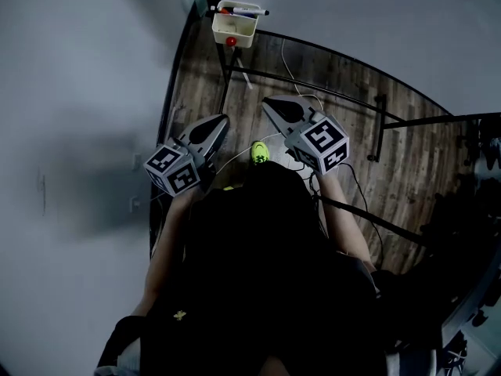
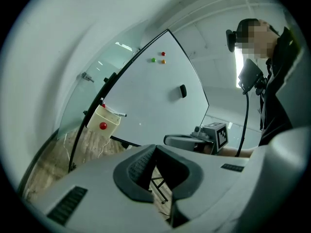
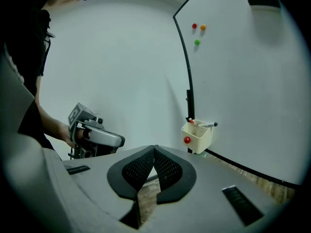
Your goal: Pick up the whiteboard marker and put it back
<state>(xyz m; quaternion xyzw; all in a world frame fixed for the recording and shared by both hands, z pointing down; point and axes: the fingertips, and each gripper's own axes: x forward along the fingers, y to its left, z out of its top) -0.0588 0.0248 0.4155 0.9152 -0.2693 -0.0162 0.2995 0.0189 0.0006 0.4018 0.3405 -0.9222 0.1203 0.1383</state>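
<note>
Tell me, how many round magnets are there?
4: red, orange and green clustered high on the whiteboard; another red on the cream holder. Others may be hidden.

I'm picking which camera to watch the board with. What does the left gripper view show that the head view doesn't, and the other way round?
Only the left gripper view: the red, green and orange magnets and a black eraser on the whiteboard.
Only the head view: a yellow-green object on the wooden floor.
Both: the cream holder with a whiteboard marker across its top, and the right gripper.
</note>
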